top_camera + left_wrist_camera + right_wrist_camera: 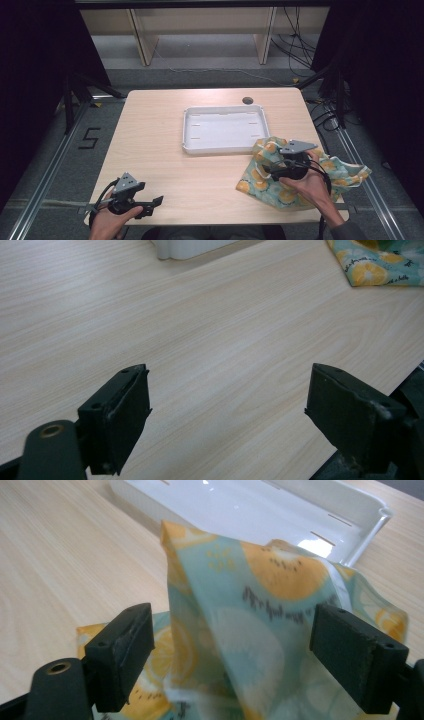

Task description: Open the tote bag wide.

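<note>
Both grippers stood released: the right gripper (286, 167), lower right, straddled a raised fold of the citrus-print cloth (250, 630) beside the white tray (225, 129); the left gripper (150, 204) hovered lower left.

Grey floor (45, 165) — wooden shelving (200, 30) behind

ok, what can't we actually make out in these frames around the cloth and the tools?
- High view: the middle of the teal cloth with orange citrus print is covered by the right tool and the hand.
- Right tool view: the cloth's near part runs off the bottom edge; the white plastic tray is cut off at the top.
- Left tool view: the left tool stands open over bare wood; the printed writing on the cloth corner is too small to read.
</note>
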The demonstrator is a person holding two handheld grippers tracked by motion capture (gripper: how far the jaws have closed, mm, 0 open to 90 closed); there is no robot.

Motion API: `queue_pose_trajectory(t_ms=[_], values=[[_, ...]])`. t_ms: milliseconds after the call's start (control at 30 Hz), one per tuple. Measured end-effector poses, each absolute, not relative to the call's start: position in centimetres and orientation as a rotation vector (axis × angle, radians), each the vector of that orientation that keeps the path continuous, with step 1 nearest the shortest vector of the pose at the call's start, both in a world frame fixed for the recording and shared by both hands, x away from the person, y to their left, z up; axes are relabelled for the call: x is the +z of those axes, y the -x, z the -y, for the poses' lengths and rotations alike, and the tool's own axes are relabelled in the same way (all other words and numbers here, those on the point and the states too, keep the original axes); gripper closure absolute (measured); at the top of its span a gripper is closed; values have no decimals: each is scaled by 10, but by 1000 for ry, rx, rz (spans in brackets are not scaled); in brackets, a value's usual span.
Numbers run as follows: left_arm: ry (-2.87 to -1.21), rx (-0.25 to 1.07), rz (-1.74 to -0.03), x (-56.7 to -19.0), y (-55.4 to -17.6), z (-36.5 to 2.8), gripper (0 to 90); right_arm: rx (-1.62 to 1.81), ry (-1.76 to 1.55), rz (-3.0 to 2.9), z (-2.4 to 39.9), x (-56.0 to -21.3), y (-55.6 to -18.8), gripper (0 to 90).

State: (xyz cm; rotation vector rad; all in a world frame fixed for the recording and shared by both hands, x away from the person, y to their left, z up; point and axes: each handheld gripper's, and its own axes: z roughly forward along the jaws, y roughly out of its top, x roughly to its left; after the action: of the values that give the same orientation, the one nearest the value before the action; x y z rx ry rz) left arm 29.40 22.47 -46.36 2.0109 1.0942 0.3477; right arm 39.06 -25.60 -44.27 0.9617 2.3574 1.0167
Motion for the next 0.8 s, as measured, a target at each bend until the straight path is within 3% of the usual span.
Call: queue_pose_trajectory(t_ms=[100, 167, 333, 367, 400, 433, 500, 800], values=[[-2005, 349, -1092, -464, -294, -225, 169, 950, -968, -2375, 246, -446, -401, 173], [-2017, 361, -1088, -463, -294, -226, 169, 934, -972, -2385, 240, -448, -404, 220], [-2006, 358, -1099, -462, -294, -227, 172, 878, -960, -2409, 239, -450, -409, 641], [-2006, 355, -1096, -462, -294, -227, 173, 865, -949, -2414, 241, -449, -410, 706], [-2006, 355, -1096, -462, -294, -227, 173, 865, -949, -2414, 241, -449, -410, 706], [-2006, 355, -1098, -462, -294, -227, 173, 870, -954, -2427, 242, -450, -411, 823], [-2013, 361, -1092, -462, -294, -227, 173, 872, -943, -2440, 245, -449, -412, 896], [-2016, 362, -1089, -463, -294, -227, 174, 946, -906, -2456, 229, -443, -406, 900]])
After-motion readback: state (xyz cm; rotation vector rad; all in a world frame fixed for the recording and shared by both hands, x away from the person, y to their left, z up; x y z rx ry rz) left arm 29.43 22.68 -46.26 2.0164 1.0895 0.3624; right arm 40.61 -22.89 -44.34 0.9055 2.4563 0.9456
